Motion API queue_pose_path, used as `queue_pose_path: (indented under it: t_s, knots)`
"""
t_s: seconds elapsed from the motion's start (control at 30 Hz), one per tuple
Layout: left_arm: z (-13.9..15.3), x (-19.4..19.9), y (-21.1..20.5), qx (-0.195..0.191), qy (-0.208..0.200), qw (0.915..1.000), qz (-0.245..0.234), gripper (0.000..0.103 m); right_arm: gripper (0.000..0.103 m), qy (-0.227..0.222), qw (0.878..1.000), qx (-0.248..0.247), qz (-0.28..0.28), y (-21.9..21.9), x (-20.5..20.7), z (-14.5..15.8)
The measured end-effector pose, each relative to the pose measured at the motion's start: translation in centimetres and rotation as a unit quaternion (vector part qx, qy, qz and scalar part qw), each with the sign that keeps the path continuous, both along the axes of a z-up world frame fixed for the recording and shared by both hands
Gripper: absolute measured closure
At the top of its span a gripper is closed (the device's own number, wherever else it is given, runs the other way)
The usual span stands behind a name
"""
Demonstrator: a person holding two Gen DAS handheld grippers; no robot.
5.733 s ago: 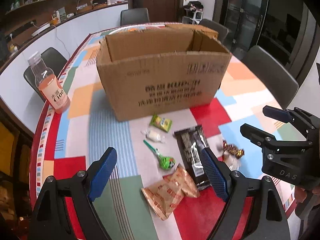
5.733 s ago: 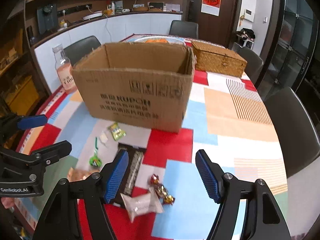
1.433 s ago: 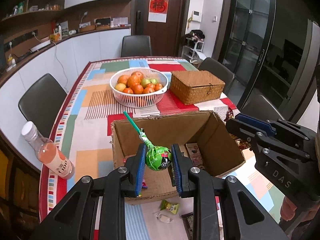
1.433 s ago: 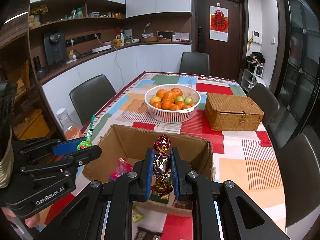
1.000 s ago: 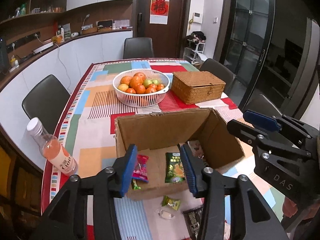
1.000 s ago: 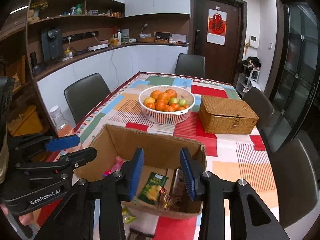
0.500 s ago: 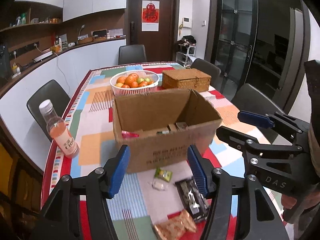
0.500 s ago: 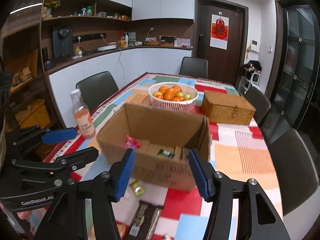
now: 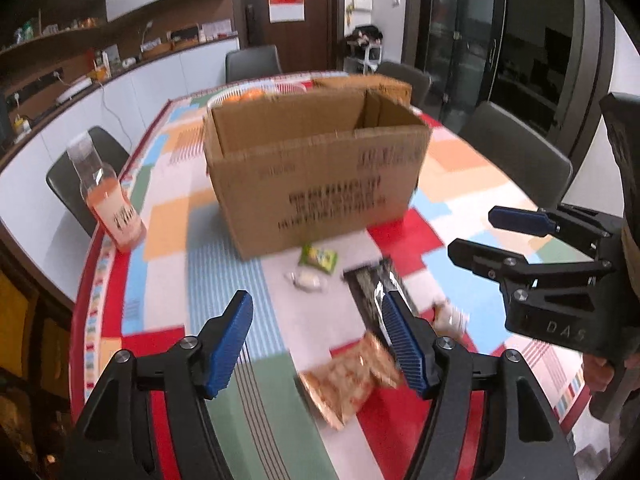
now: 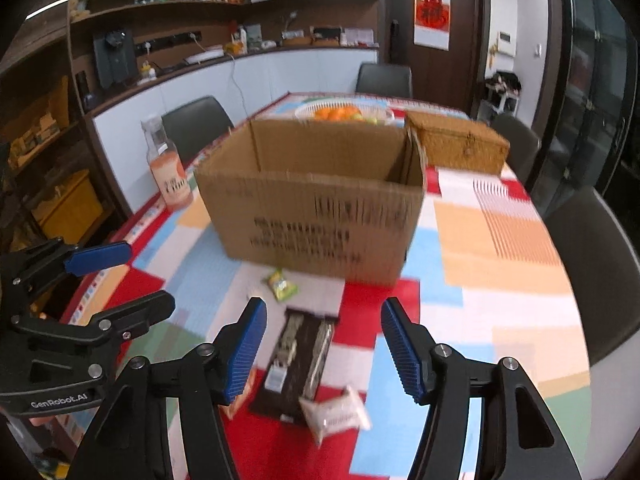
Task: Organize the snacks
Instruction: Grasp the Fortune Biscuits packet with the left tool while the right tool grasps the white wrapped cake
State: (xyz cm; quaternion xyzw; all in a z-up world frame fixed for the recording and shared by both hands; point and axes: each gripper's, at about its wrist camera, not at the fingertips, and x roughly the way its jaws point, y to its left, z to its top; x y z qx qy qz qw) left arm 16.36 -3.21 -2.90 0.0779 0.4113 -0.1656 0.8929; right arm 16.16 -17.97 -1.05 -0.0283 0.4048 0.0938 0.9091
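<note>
An open cardboard box stands mid-table. In front of it lie a small green packet, a white wrapped candy, a dark flat package, an orange cracker packet and a white packet. My left gripper hovers over the striped cloth left of the dark package; its jaws are opening with nothing between them. My right gripper hangs above the dark package, its jaws also opening and empty.
A bottle of orange drink stands near the table's left edge. Behind the box sit a white fruit basket and a wicker box. Dark chairs ring the table.
Both grippers released a green lollipop and a string of candies over the box, opened wider, then drew back and down to the snacks in front of the box.
</note>
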Motion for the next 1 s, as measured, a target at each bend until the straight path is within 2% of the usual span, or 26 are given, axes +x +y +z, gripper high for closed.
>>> queue_pose_path:
  t_s: [0.13,0.33,0.63,1.0]
  knots:
    - [-1.9,-1.1,-0.2,0.01,0.025,0.9995,-0.013,0.035,0.043,0.031,1.0,-0.003,-0.003,-0.4,-0.9,-1.8]
    - [-4.0,-2.4,-0.7,0.045,0.048,0.997,-0.042,0.026,0.042,0.059,0.998,-0.024,0.002,-0.1,-2.5,-3.7]
    - [-7.5,-2.2,-2.0,0.091,0.095,0.9878,-0.083,0.025,0.039,0.106,0.994,-0.039,0.004,-0.3,-2.8,-6.4]
    - [-9.9,0.5,-3.0,0.09,0.121,0.985,-0.084,0.025,0.039,0.138,0.989,-0.049,-0.007,-1.0,-1.4,-8.6]
